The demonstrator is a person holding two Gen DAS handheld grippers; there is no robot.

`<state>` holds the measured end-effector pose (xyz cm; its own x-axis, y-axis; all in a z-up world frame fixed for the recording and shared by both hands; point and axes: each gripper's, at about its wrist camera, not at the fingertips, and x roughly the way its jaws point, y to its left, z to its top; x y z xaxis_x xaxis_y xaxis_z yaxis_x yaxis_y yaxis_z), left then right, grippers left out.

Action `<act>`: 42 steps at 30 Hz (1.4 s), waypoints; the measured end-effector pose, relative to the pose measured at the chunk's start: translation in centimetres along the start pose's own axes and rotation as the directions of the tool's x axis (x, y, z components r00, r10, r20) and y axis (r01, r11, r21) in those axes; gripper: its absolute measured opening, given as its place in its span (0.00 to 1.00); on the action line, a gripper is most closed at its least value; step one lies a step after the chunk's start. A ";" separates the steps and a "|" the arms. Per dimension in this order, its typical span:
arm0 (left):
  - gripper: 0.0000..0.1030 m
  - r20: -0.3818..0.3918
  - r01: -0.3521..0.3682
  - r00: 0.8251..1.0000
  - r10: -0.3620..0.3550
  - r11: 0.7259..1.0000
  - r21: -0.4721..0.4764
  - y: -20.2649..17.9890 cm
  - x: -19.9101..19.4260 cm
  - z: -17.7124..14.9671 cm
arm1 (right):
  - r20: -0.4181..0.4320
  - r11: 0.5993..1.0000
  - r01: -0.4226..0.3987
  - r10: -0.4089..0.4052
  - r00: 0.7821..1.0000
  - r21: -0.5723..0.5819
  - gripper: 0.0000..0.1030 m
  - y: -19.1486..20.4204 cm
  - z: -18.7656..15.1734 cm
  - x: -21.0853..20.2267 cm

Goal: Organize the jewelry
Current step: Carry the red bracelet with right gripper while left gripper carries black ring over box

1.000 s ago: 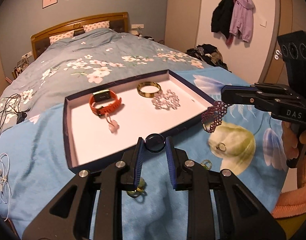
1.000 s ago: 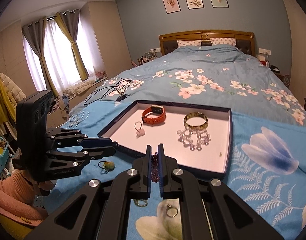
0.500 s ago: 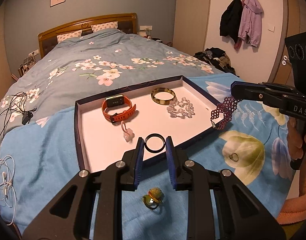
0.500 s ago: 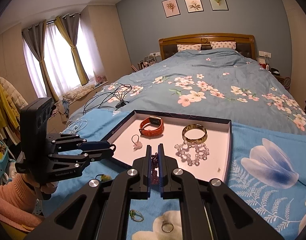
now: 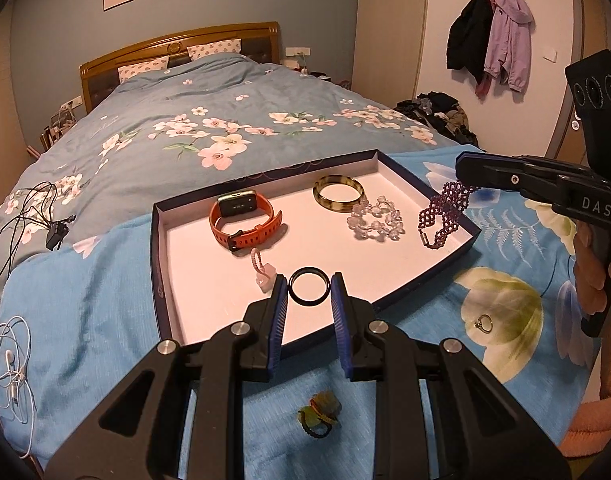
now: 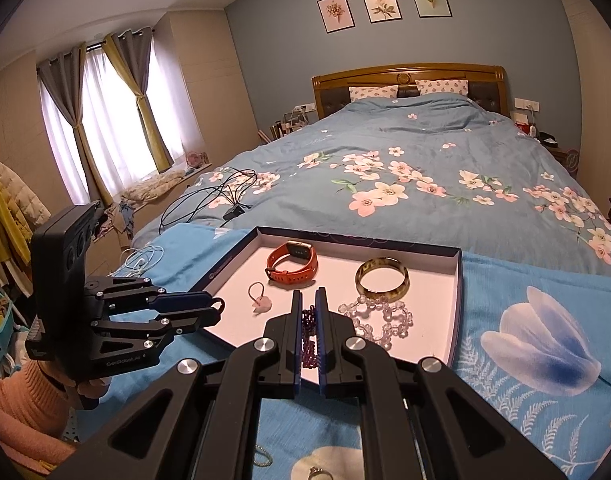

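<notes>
A shallow dark-rimmed tray (image 5: 158,264) with a pale floor lies on the bed. In it are an orange watch (image 5: 245,222), a mottled bangle (image 5: 338,193), a clear bead bracelet (image 5: 375,222) and a small pink charm (image 5: 261,274). My left gripper (image 5: 308,290) is shut on a black ring (image 5: 308,290) above the tray's near edge. My right gripper (image 6: 308,322) is shut on a purple beaded bracelet (image 5: 441,216), which hangs over the tray's right corner. The tray (image 6: 459,280), watch (image 6: 293,266) and bangle (image 6: 381,280) also show in the right wrist view.
On the blue floral cloth lie a small ring (image 5: 483,324) at right and a green-and-red trinket (image 5: 319,420) under my left gripper. Black cables (image 5: 25,216) and white earphones (image 5: 9,376) lie at left. Another ring (image 6: 317,472) lies below my right gripper.
Both grippers have moved forward over the tray. The purple bracelet has travelled from outside the right edge to above the tray's right corner; the black ring now hangs over the tray's near part.
</notes>
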<state>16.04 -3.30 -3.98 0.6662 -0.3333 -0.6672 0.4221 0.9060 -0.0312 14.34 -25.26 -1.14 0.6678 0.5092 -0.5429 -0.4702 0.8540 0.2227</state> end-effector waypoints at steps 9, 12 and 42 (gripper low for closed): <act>0.22 -0.008 -0.010 1.000 0.010 1.000 -0.009 0.3 0.7 0.2 | -0.010 1.000 0.000 0.000 1.000 0.002 0.05 -0.5 0.2 1.0; 0.22 -0.010 -0.015 1.000 0.015 1.000 -0.009 0.3 0.8 0.2 | -0.015 1.000 0.003 -0.003 1.000 0.000 0.05 -0.6 0.3 1.4; 0.22 -0.085 -0.036 0.996 0.035 0.999 -0.021 1.2 4.4 0.1 | -0.057 1.000 0.006 -0.006 0.998 0.006 0.05 -1.1 0.2 4.0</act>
<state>19.51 -3.66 -6.87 0.6256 -0.2784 -0.7288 0.3845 0.9229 -0.0226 17.63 -24.14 -3.37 0.6369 0.4973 -0.5892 -0.4628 0.8578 0.2238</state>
